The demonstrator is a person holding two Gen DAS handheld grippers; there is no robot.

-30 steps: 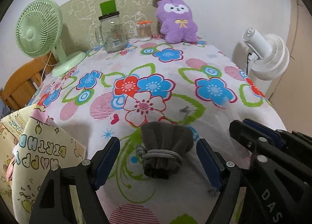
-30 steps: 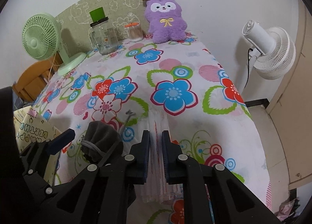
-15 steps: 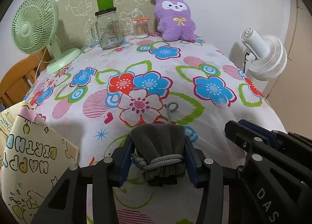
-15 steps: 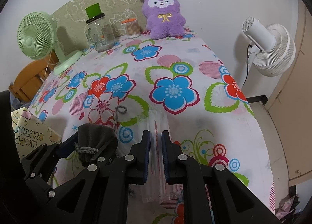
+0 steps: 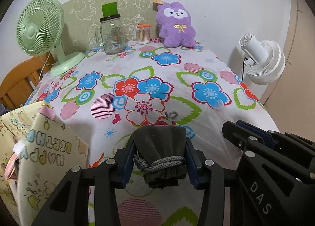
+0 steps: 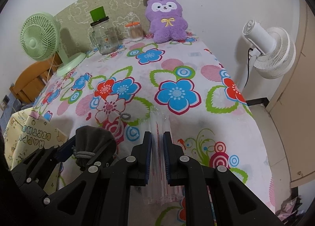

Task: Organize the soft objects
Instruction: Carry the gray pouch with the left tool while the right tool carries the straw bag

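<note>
The left tongs (image 5: 159, 157) grip the grey pouch (image 5: 159, 152) by its tied neck for lifting; beside them, the right tongs (image 6: 157, 155) clamp a clear packet (image 6: 159, 167) to carry.

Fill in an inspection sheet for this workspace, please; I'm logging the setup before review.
Surface: floral tablecloth covers the table.
Job's things: grey drawstring pouch; clear plastic packet; purple plush toy at the back.
Clutter: glass jar, cotton-swab pot, green fan, birthday gift bag.
Grippers: left gripper clamps the pouch; right gripper clamps the packet.
Cables: black cord on white fan.
Surroundings: wooden chair, white wall.
</note>
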